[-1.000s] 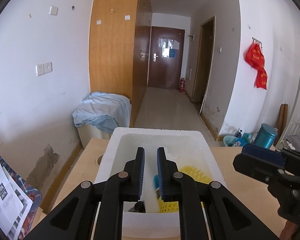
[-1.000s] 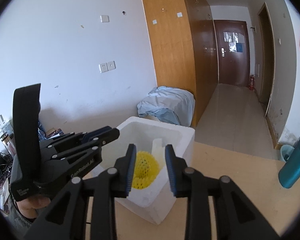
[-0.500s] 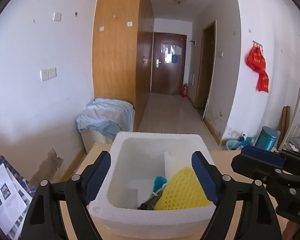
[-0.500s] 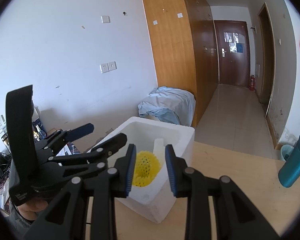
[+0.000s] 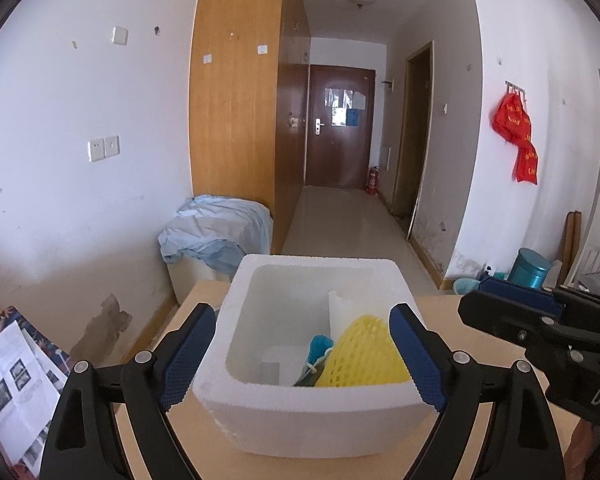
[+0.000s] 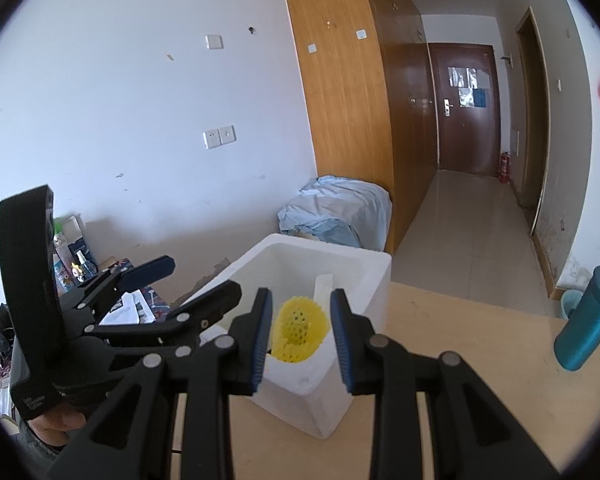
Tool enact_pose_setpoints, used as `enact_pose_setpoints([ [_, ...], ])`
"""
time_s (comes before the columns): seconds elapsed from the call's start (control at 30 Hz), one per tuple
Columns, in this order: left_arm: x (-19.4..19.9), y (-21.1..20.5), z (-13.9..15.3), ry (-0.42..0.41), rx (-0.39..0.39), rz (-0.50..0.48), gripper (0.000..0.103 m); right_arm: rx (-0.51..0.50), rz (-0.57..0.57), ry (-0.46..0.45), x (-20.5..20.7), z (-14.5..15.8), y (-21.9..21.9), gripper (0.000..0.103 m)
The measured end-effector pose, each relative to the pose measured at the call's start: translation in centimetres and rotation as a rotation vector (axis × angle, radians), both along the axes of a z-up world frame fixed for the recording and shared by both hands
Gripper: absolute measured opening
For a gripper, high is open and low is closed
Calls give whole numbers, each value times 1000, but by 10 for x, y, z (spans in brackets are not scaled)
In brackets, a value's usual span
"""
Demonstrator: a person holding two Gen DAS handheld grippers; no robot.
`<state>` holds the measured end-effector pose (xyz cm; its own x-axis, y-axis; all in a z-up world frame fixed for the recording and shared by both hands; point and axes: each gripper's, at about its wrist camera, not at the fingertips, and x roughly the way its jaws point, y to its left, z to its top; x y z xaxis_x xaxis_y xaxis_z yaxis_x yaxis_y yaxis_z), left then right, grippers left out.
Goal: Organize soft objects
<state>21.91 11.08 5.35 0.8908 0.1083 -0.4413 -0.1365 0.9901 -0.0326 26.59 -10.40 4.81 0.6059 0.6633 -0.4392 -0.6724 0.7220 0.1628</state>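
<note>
Your left gripper [image 5: 300, 354] has just been opening — now wide, empty, astride the foam box [image 5: 312, 420]; right gripper [image 6: 300, 334] unchanged — narrow, empty.

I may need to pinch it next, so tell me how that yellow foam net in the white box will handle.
The yellow foam net looks like open mesh, so it probably squashes and springs back. It seems very light for its bulk. Leaning loosely in the foam box, it may shift when nudged.
</note>
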Motion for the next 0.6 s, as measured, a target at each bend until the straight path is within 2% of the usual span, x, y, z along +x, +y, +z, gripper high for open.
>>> enact_pose_setpoints([
  [0.6, -7, 10, 5, -7, -8, 25, 89, -11, 16, 3, -3, -3, 7, 34],
])
